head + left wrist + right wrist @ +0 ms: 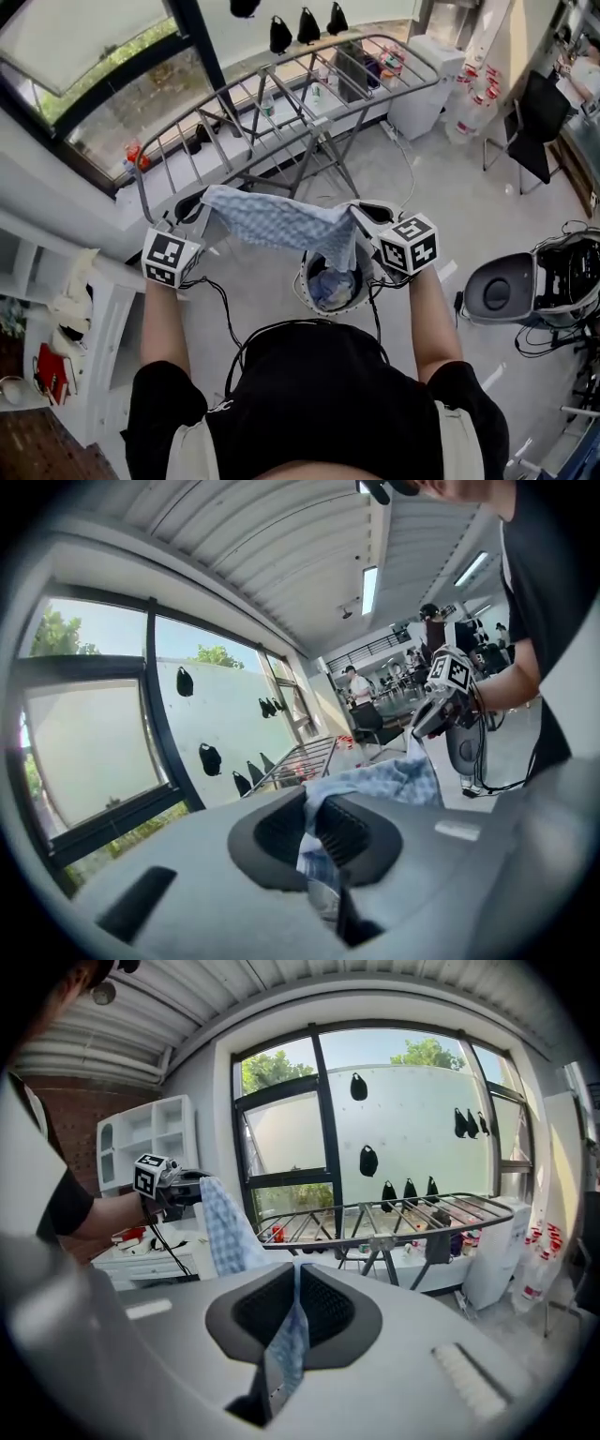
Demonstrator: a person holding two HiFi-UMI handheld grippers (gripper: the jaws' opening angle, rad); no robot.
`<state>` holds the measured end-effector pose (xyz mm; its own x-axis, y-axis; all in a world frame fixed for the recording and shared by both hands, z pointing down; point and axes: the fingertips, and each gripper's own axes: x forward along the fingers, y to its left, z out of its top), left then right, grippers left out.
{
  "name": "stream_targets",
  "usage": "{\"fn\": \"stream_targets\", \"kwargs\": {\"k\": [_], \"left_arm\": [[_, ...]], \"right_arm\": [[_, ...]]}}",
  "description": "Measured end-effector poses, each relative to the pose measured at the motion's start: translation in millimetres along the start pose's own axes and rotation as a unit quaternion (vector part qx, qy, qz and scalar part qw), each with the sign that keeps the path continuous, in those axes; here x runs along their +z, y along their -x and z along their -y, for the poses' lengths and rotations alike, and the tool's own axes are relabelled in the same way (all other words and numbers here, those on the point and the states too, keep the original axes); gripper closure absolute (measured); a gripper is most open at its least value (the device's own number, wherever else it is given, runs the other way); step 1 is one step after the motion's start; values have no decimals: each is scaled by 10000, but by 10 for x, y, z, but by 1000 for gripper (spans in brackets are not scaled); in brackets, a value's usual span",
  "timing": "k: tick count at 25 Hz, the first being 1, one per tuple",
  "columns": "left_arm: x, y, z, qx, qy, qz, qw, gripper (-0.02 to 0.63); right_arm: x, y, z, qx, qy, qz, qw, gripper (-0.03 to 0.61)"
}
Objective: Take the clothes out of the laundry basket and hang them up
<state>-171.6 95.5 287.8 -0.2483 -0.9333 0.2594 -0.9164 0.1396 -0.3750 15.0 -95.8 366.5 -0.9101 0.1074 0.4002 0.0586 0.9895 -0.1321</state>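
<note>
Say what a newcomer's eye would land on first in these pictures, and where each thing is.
A blue checked cloth stretched wide in mid-air draws the eye first, one end clamped in the left gripper and the other in the right gripper. Just beyond it a metal drying rack stands by the big window. Directly below the cloth sits a white laundry basket with more clothes in it.

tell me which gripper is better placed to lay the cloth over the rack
Left, probably: both clamp the checked cloth, but the left gripper sits closer to the rack than the right gripper.
</note>
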Motion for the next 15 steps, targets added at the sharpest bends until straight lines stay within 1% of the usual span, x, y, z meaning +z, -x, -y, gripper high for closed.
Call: {"fn": "stream_targets", "kwargs": {"k": [4, 7, 11, 15], "left_arm": [[-154, 395, -137, 606, 133, -195, 9979, 600], [-249, 703, -251, 1073, 296, -316, 9933, 600], [-375, 1061, -361, 1710, 567, -438, 9827, 600], [-588, 1434, -368, 2193, 795, -691, 9700, 600]], "right_arm": [[126, -225, -219, 447, 289, 10, 9986, 545], [233, -418, -385, 787, 454, 60, 9958, 545], [348, -650, -646, 1275, 712, 68, 9893, 545], [440, -897, -971, 1699, 1040, 42, 9800, 545]]}}
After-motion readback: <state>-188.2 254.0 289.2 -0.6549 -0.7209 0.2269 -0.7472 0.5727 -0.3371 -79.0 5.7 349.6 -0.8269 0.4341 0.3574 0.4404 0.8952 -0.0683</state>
